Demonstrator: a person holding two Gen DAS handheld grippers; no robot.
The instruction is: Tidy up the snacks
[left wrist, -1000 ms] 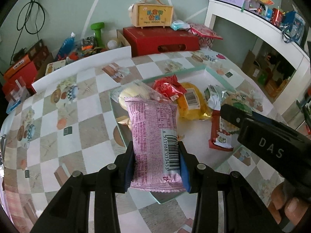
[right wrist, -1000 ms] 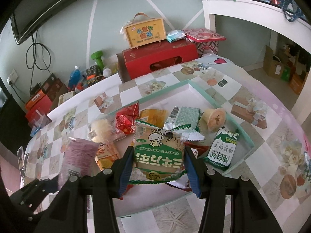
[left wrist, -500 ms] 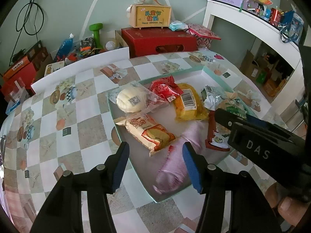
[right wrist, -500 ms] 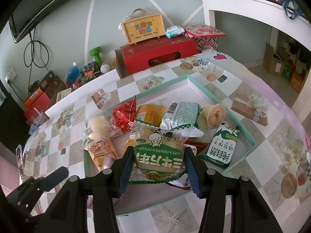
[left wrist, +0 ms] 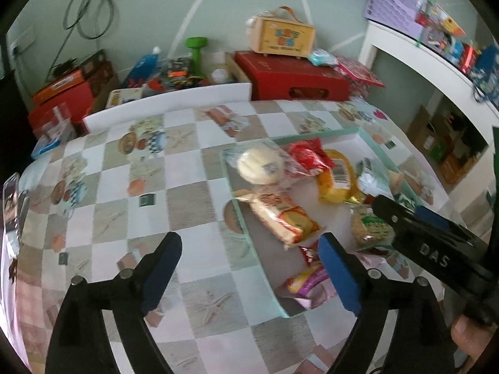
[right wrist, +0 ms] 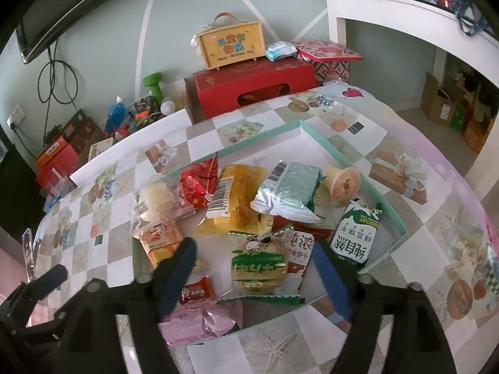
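Note:
A shallow tray with a mint rim (right wrist: pixel 327 146) lies on the checkered tablecloth and holds several snack packets. My right gripper (right wrist: pixel 255 277) hangs over its near end with its jaws opening. A green-and-white bun packet (right wrist: pixel 259 265) lies flat in the tray between the fingers, and the pads stand clear of it. A pink packet (right wrist: pixel 199 324) rests in the near left corner of the tray. My left gripper (left wrist: pixel 249 271) is also opening and holds nothing; it hovers over the tray's left rim (left wrist: pixel 246 233), with the pink packet (left wrist: pixel 308 286) just beside its right finger.
Also in the tray are a wrapped round bun (right wrist: pixel 156 199), a yellow packet (right wrist: pixel 237 199), a silver-green packet (right wrist: pixel 290 187) and a green biscuit packet (right wrist: pixel 355 237). A red box (right wrist: pixel 252 87) and a white board (left wrist: pixel 168 106) stand past the table's far edge. A white shelf (left wrist: pixel 436 65) stands on the right.
The left gripper let go of the pink packet, which dropped into the tray, then drew away to the left. The right gripper opened and the green bun packet now lies loose.

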